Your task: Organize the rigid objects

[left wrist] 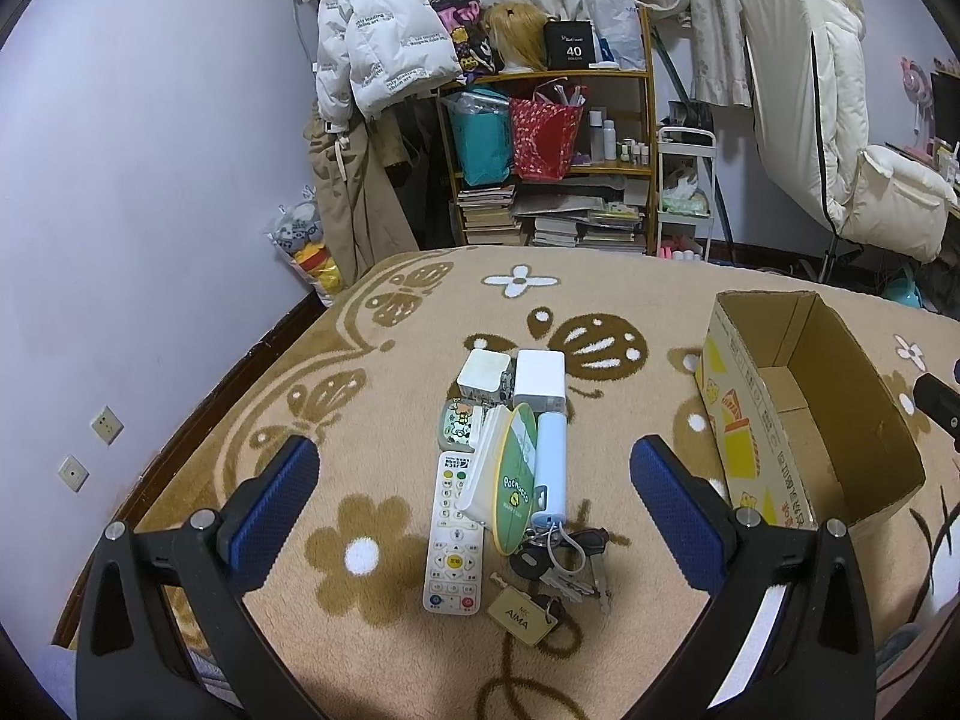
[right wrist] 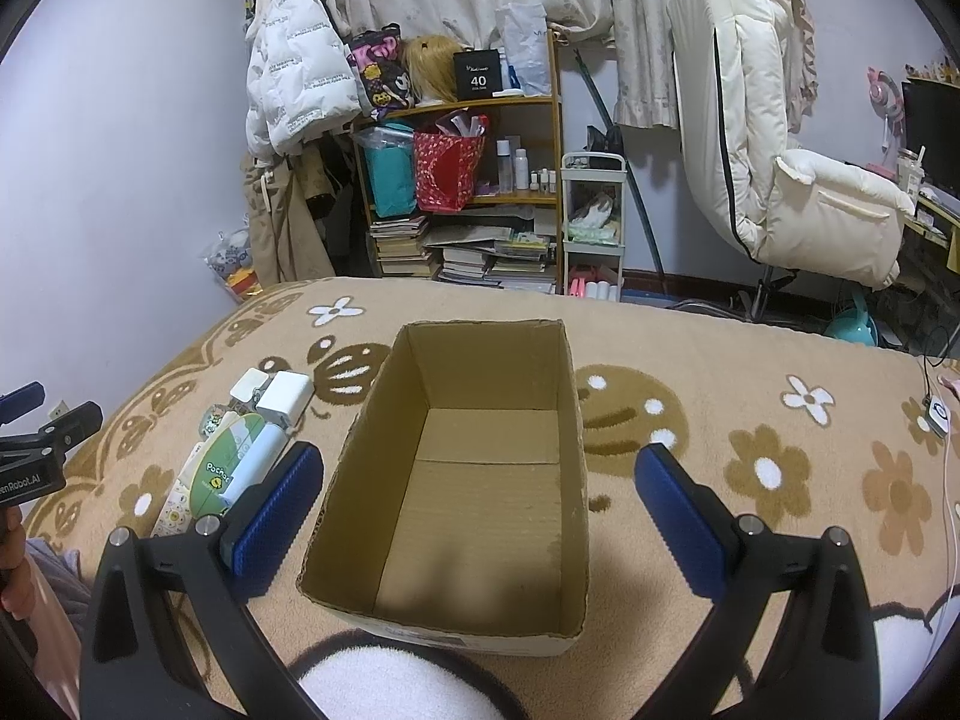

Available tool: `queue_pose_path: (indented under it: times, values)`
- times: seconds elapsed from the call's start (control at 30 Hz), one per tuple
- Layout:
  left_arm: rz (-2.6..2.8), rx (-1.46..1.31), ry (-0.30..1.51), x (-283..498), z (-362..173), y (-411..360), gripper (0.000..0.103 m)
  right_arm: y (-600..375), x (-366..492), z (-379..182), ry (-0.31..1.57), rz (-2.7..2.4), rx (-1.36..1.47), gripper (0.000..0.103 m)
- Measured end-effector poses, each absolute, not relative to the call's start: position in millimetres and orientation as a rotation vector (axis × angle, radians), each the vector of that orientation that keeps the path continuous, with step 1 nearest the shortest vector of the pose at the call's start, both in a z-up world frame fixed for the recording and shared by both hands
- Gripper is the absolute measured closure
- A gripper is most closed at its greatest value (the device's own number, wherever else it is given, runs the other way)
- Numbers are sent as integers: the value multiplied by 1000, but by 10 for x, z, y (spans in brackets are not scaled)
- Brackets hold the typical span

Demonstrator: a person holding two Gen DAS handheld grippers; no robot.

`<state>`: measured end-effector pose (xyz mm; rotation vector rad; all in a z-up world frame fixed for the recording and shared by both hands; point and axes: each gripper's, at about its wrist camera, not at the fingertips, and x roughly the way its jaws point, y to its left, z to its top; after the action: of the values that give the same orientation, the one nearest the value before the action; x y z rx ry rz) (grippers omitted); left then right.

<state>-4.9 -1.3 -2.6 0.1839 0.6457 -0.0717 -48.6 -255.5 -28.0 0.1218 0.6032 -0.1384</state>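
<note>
While your left claw (left wrist: 474,480) hangs wide open and empty over the patterned blanket (left wrist: 390,312), the small things lie in a cluster between its blue pads. You can read "AIMA" on the tan key tag (left wrist: 521,611) that sits with the bunch of keys (left wrist: 564,564) nearest you. Beside them lies the white remote (left wrist: 453,534), and partly on top of it leans a green round fan (left wrist: 517,480) printed "Pochacco". A pale blue tube (left wrist: 550,468) rests just right of the fan. Two white chargers (left wrist: 513,375) sit side by side at the far end, with a small cartoon case (left wrist: 459,423) near them. Your right claw (right wrist: 477,510) is also spread wide and holds nothing, its pads flanking the open cardboard box (right wrist: 384,396), which stands to the right of the cluster and has nothing inside. On the far shelf (right wrist: 480,101), a black box (right wrist: 478,78) reads "40".
</note>
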Motion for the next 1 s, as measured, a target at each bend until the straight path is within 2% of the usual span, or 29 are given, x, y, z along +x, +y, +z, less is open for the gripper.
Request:
queue_pose_path:
  times: [1.0]
  values:
    - [-68,183,657,-45,-71,-13,0,-2568,-497,-274,605,-138,124,0]
